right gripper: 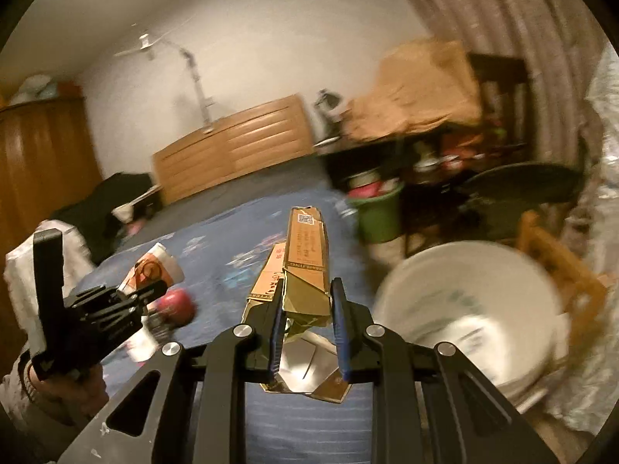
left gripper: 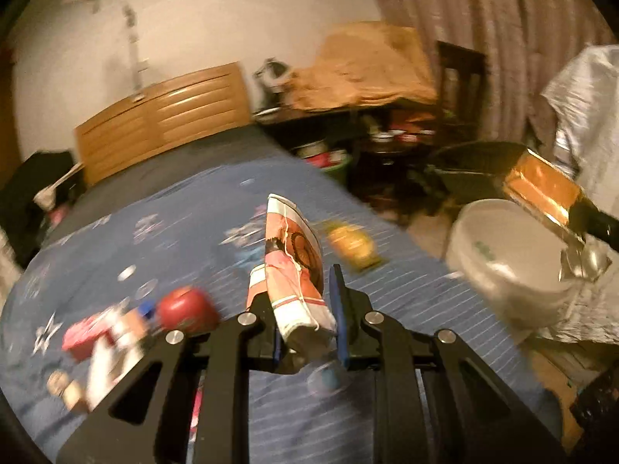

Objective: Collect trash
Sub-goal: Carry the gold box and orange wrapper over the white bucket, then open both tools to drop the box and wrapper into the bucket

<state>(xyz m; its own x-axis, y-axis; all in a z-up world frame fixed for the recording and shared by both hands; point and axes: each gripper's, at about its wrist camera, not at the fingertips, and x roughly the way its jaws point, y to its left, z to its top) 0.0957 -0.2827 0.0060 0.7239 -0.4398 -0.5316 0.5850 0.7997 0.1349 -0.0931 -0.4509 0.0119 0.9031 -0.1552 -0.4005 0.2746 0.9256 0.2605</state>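
A crushed paper cup (left gripper: pixel 292 266) with pink and orange print sticks up between the blue pads of my left gripper (left gripper: pixel 300 290), which is shut on it above the blue bed cover (left gripper: pixel 174 208). My right gripper (right gripper: pixel 307 294) is shut on a flattened gold and orange carton (right gripper: pixel 305 255) that points away from the camera. A white bucket (right gripper: pixel 472 309) stands beside the bed, low and right of both grippers. In the right wrist view the left gripper (right gripper: pixel 149 290) shows at the left with the cup (right gripper: pixel 154 266). In the left wrist view the carton (left gripper: pixel 541 189) hangs over the bucket (left gripper: pixel 510 263).
On the bed lie a red round thing (left gripper: pixel 185 309), a yellow packet (left gripper: pixel 352 245) and pink and white packs (left gripper: pixel 89 336). A green bin (right gripper: pixel 379 212), a wooden chair (right gripper: pixel 561 270) and a cluttered dark table (right gripper: pixel 425 154) stand beyond the bucket. Curtains hang at the right.
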